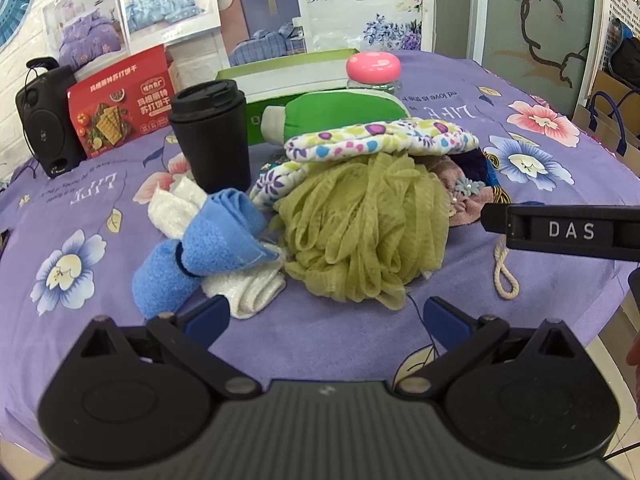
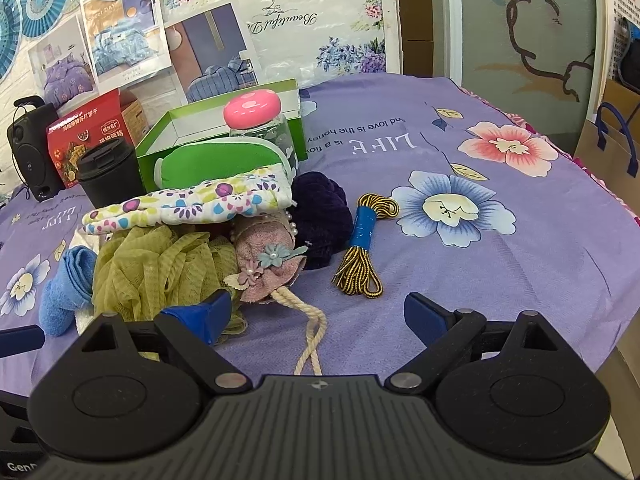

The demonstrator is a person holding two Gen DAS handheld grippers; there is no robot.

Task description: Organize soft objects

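Purple flowered cloth (image 2: 460,280) covers the desk, with bedding posters on the far wall. Left claw (image 1: 326,318) hovers low at the near edge, jaws wide and empty, facing the olive mesh bath pouf (image 1: 360,236). Right claw (image 2: 318,314) is likewise spread wide and holds nothing; the cream rope loop (image 2: 308,336) of a small pink decorated hat (image 2: 266,268) lies between its fingers. Left of the pouf sit a rolled blue towel (image 1: 208,244) and a white cloth (image 1: 248,288). A spotted oven mitt (image 1: 380,138) rests on top of the pile, a green pouch (image 1: 340,114) behind it, and a dark purple plush piece (image 2: 320,216) and yellow-black shoelaces (image 2: 362,252) to the right. Farther back stand a black cup (image 1: 210,136) and an open green box (image 2: 224,128), probably the place for the soft things. For a clean first pick, the left claw should close deep on the pouf's bulk, not a loose fold, and lift straight so the mitt slides off without toppling the cup.
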